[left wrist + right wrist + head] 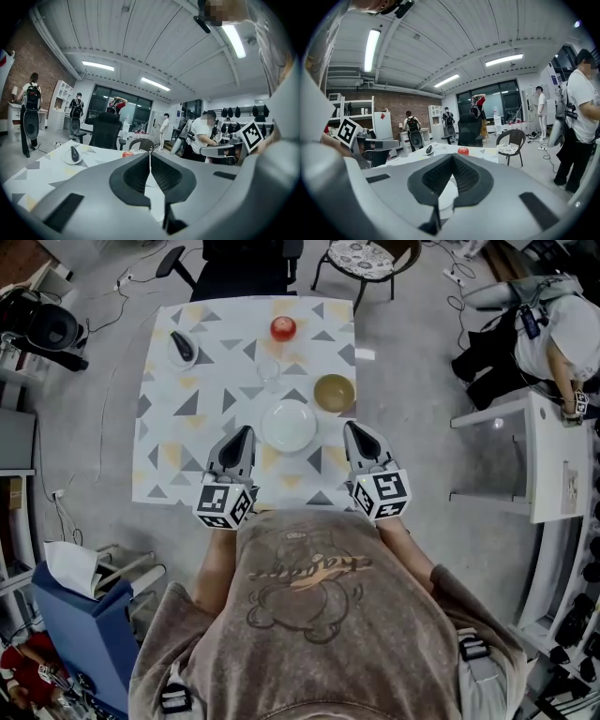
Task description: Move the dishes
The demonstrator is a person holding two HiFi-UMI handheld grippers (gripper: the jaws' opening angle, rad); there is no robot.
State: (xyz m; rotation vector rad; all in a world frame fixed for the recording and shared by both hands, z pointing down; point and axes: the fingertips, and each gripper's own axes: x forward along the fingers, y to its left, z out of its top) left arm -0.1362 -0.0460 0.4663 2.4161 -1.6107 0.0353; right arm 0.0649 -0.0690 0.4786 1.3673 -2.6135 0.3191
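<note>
Both claws are pinched shut and empty: my left claw and right claw flank the white plate at the near edge of the bench. The brown bowl sits just beyond it, a small saucer far left. Whether these dishes are already moved or waiting, I can't judge.

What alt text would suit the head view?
From above, a person holds a left gripper and a right gripper, both shut, either side of a white plate on a patterned table. Beyond lie a bowl, glass, apple and small dish.
</note>
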